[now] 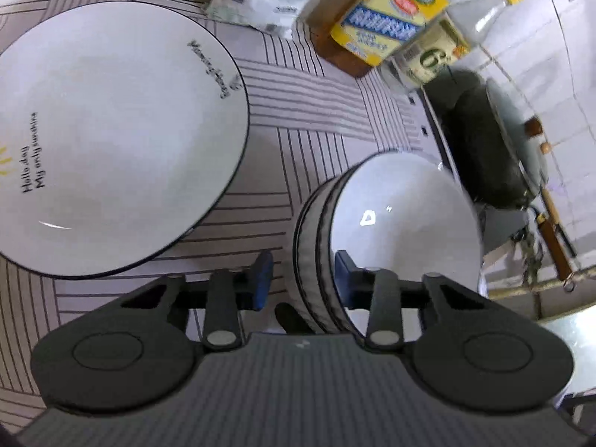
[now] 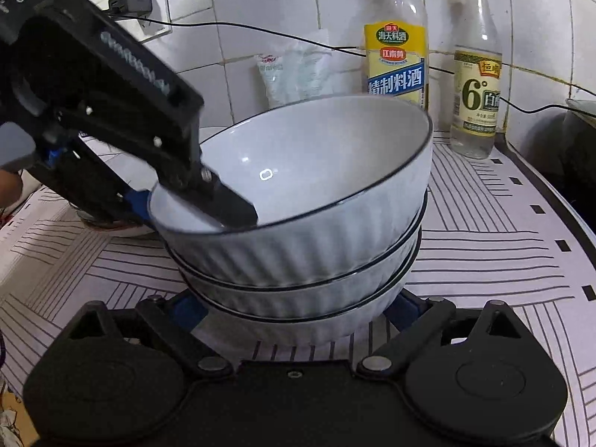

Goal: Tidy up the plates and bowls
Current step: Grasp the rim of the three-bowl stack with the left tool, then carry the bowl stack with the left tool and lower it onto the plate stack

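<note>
A stack of white ribbed bowls (image 2: 298,260) with black rims stands on the striped mat. The top bowl (image 1: 402,223) sits tilted on the stack. My left gripper (image 1: 303,279) straddles its rim, one finger (image 2: 231,205) inside and one outside, with a gap between pads and wall. My right gripper (image 2: 298,309) is wide open with its blue pads on either side of the bottom bowl of the stack. A white plate (image 1: 111,130) with black lettering lies on the mat to the left in the left wrist view.
Two bottles (image 2: 396,37) (image 2: 476,74) and a plastic bag (image 2: 298,74) stand against the tiled wall behind the stack. A dark wok (image 1: 484,141) with a wooden-handled tool sits on the stove at the right. A cable runs along the wall.
</note>
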